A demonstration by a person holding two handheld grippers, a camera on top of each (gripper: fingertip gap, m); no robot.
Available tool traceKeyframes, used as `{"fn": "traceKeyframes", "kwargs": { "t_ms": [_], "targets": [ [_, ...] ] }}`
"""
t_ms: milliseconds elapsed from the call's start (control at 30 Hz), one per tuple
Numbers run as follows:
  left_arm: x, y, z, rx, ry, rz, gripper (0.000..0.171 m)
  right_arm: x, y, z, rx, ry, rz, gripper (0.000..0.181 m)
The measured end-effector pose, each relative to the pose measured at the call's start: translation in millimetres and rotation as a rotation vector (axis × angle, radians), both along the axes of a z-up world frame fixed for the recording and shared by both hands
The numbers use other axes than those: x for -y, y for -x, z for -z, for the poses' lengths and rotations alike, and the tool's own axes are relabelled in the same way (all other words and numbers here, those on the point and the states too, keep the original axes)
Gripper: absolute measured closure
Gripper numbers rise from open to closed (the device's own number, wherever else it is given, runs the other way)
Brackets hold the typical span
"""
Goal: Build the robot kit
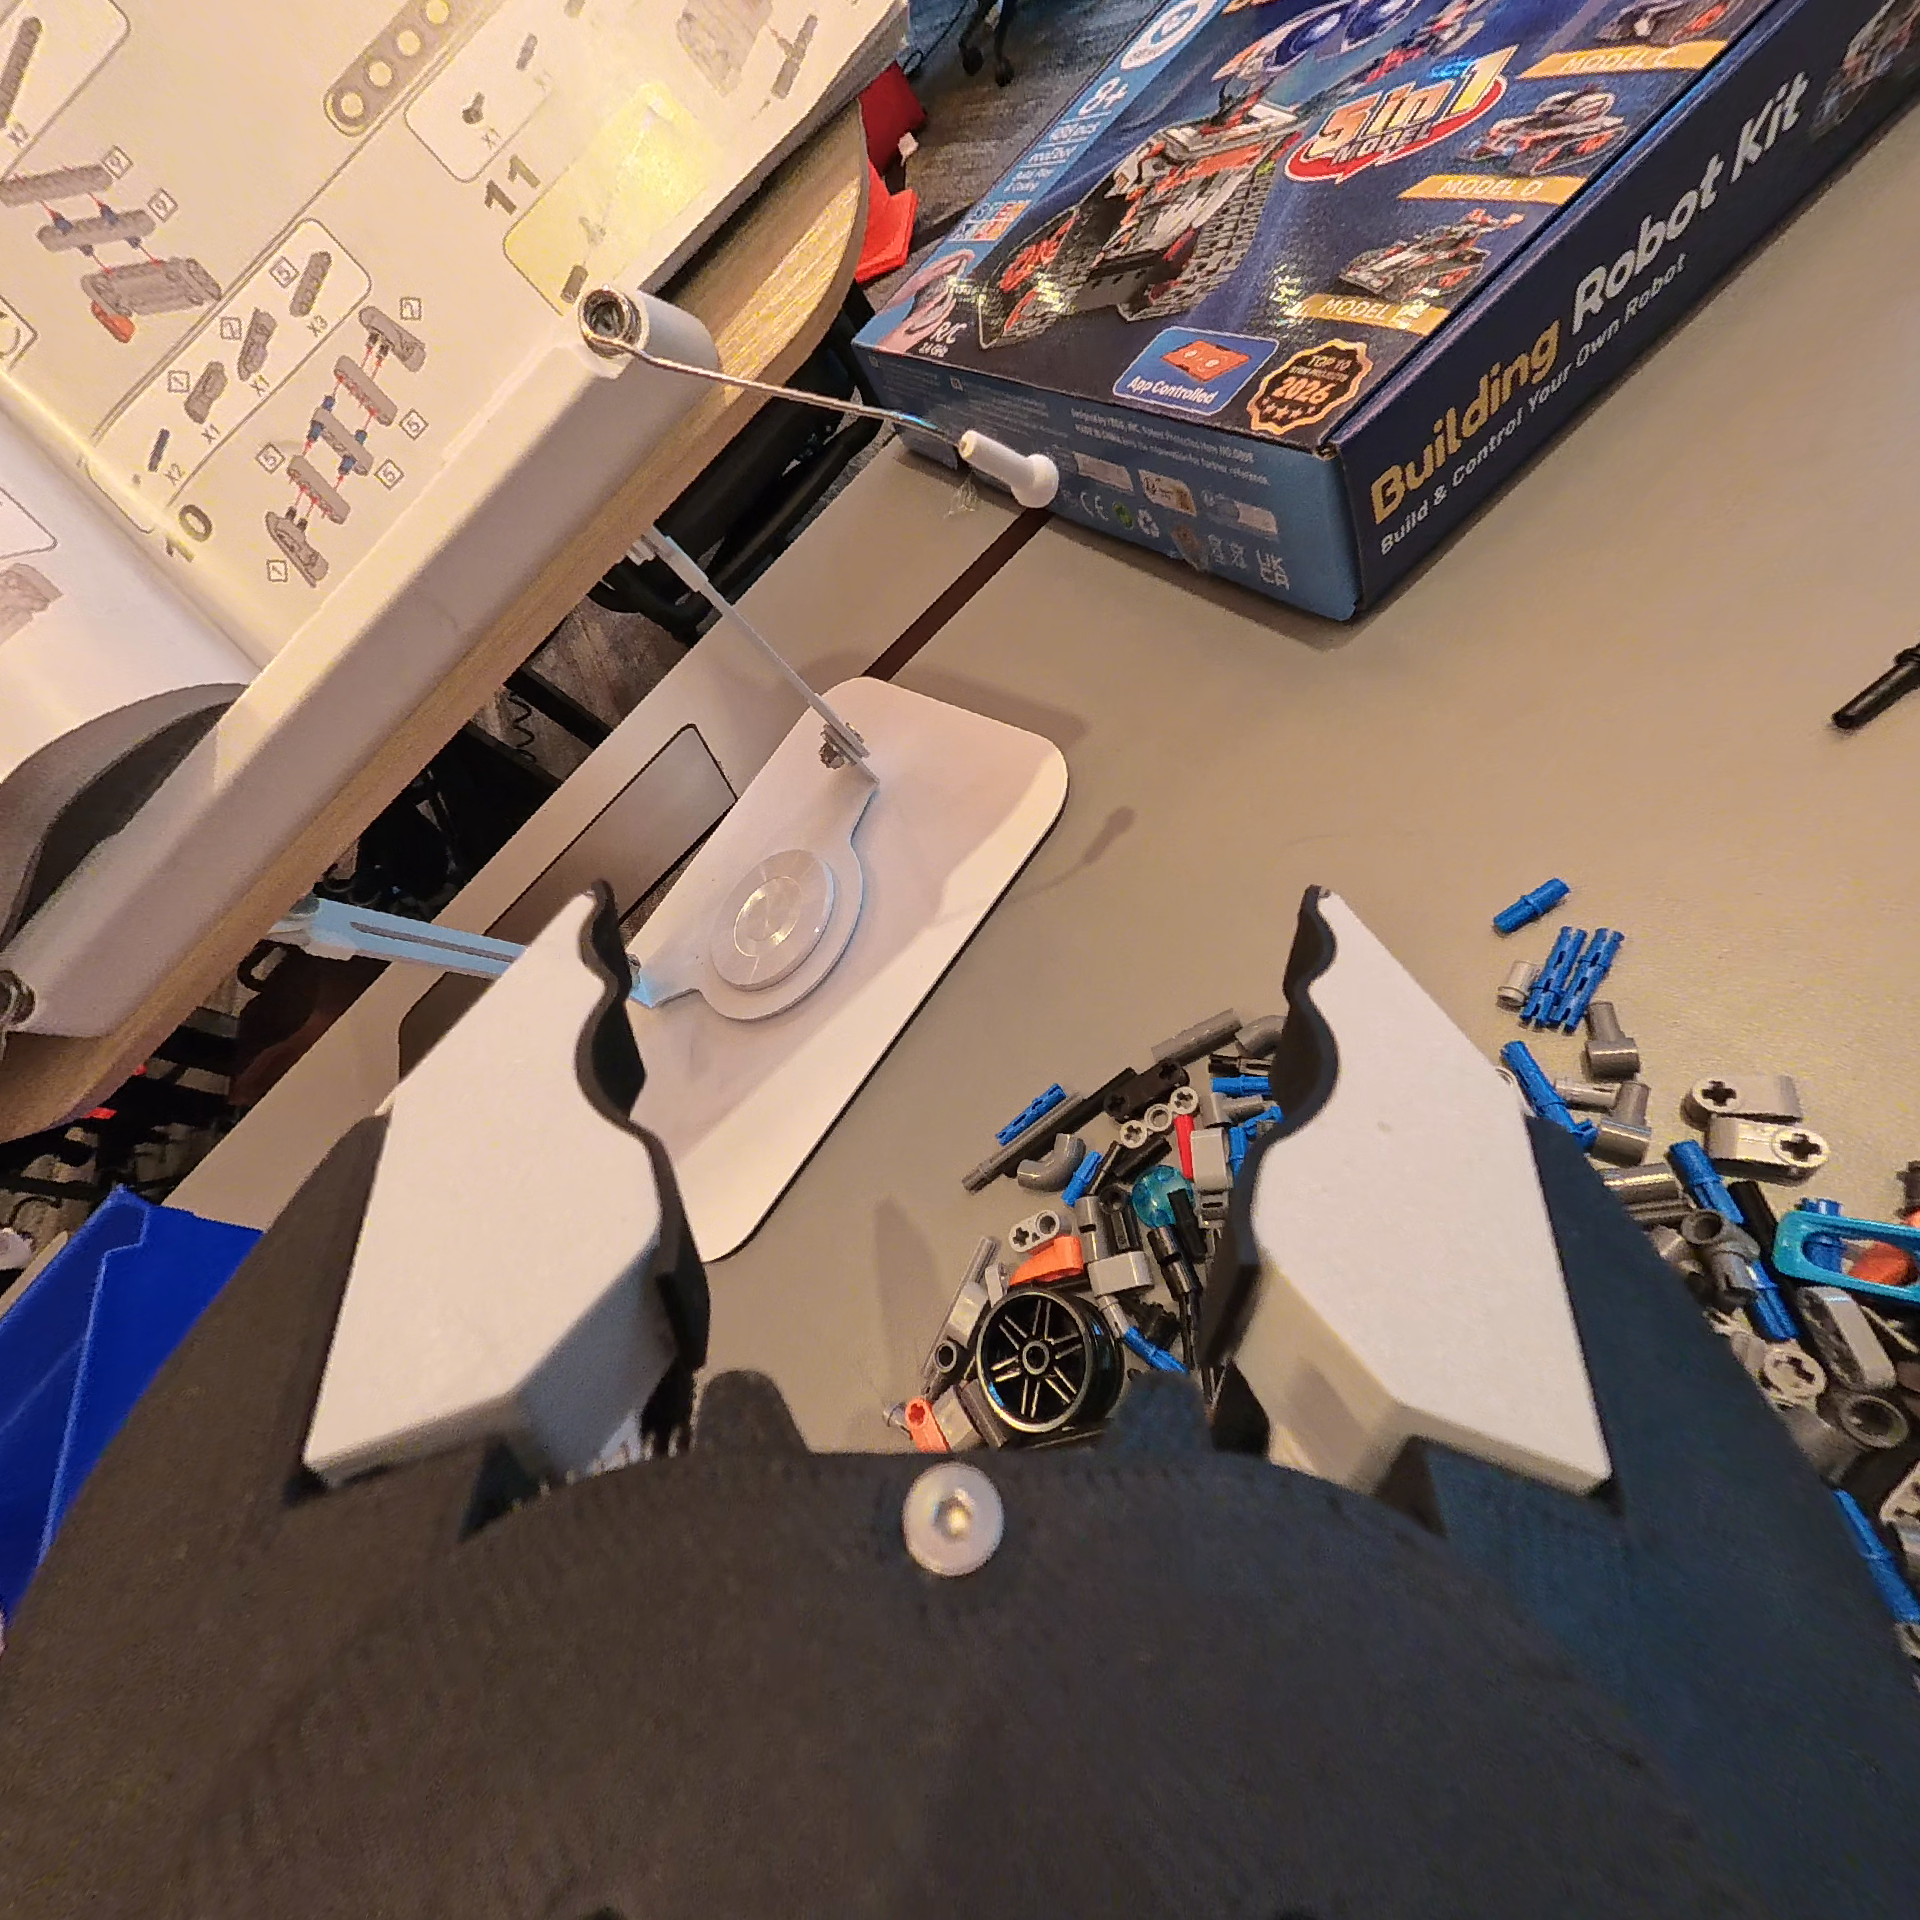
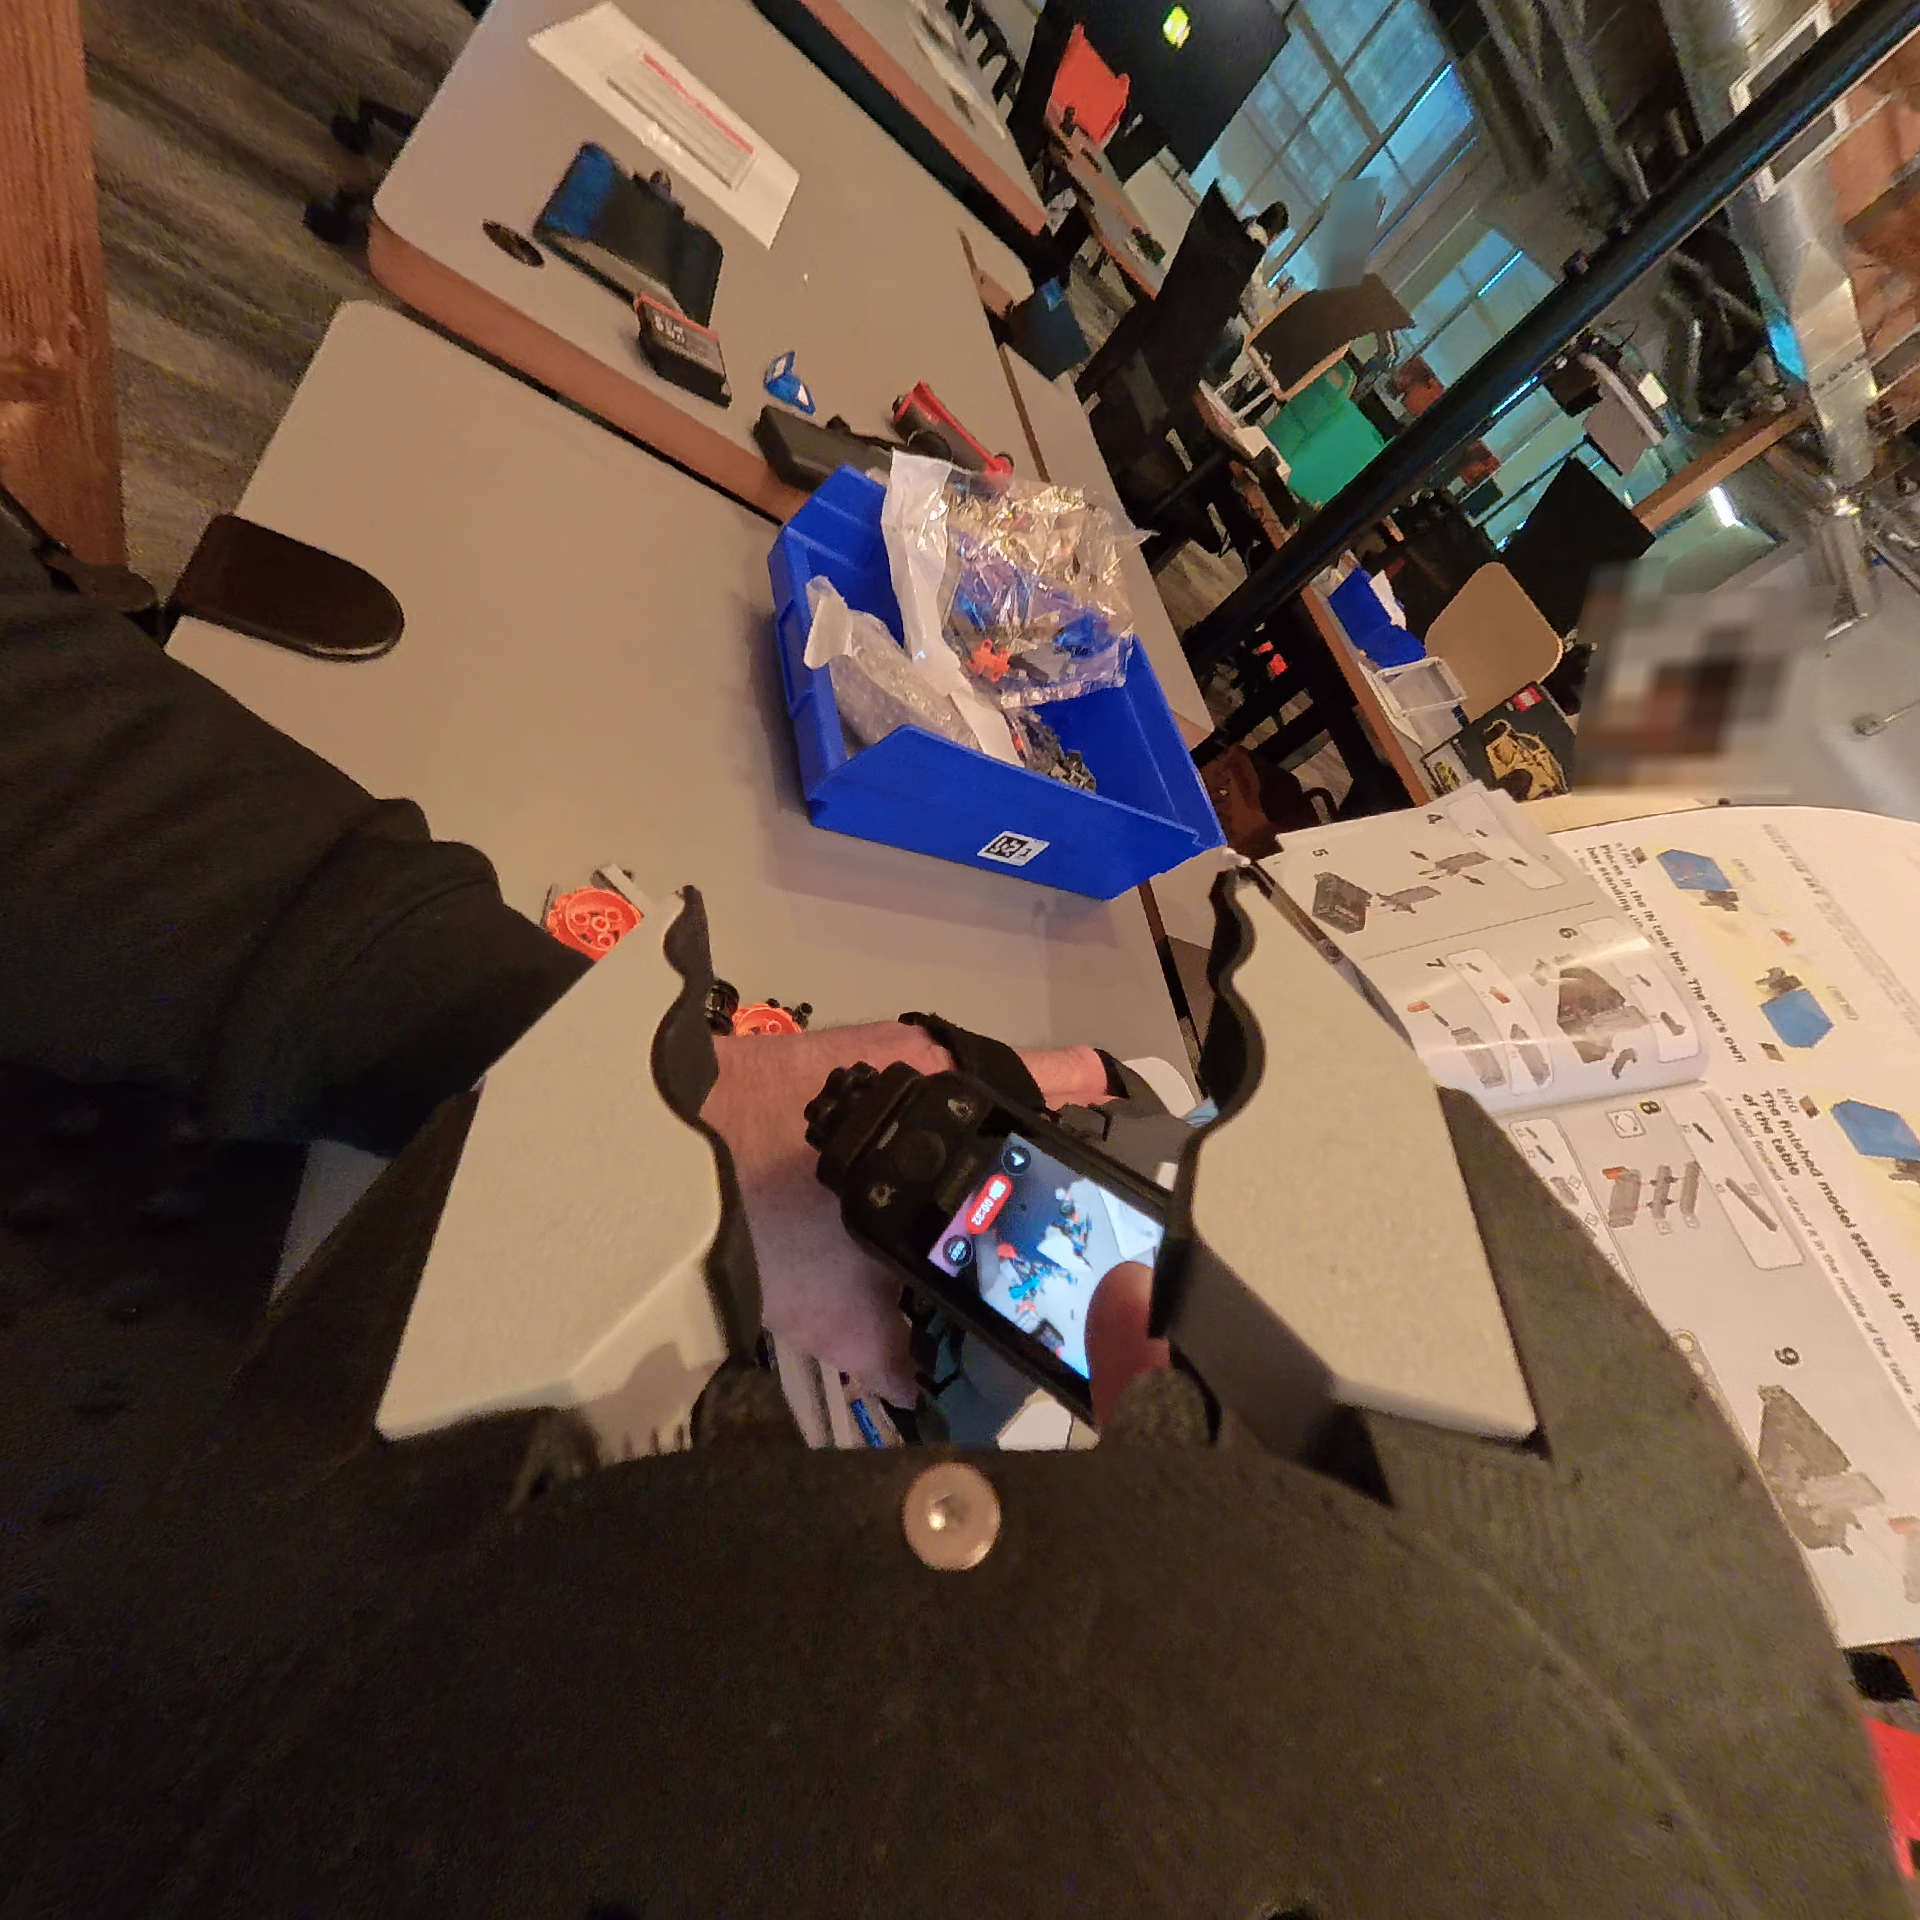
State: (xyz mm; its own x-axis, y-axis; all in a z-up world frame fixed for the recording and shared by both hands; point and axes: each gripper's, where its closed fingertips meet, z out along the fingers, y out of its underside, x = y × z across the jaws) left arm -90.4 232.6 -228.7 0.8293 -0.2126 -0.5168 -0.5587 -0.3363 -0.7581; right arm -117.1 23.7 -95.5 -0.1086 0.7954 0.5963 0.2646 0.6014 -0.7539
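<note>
Left gripper [image 1: 956, 914]: spread wide, empty, raised above grey table [image 1: 1455, 748], nearest to loose pile of building pieces [image 1: 1132, 1205] with spoked black wheel [image 1: 1039, 1356]. White stand base [image 1: 935, 883] just beside; blue kit box [image 1: 1351, 312] shut, farther off.

Right gripper [image 2: 956, 914]: wide apart, gripping nothing, above a hand [image 2: 800, 1195] and a small camera [image 2: 997, 1205]. Beyond, blue bin [image 2: 997, 800] holding clear bags of parts [image 2: 997, 613]. Instruction booklet [image 2: 1507, 966] lying open at right.
</note>
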Motion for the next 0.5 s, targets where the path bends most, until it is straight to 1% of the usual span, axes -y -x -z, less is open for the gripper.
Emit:
{"fn": "traceKeyframes", "kwargs": {
  "t_ms": [100,267,400,500],
  "targets": [
    [0.0,0.0,0.5,0.004,0.002,0.002,0.052,-3.0,-4.6,-3.6,-0.014,0.013,0.003,0.087],
    [1.0,-2.4,-0.7,0.012,0.000,0.013,0.057,-3.6,-5.3,0.9,-0.012,0.005,0.002,0.087],
    [1.5,-2.8,-1.1,0.028,0.001,0.019,0.063,-3.8,-9.4,-6.6,-0.057,0.005,-0.001,0.088],
    [2.0,-3.5,-1.7,0.057,0.002,0.026,0.070,-6.0,-14.7,-11.2,-0.087,0.021,-0.003,0.088]
  ]
}}
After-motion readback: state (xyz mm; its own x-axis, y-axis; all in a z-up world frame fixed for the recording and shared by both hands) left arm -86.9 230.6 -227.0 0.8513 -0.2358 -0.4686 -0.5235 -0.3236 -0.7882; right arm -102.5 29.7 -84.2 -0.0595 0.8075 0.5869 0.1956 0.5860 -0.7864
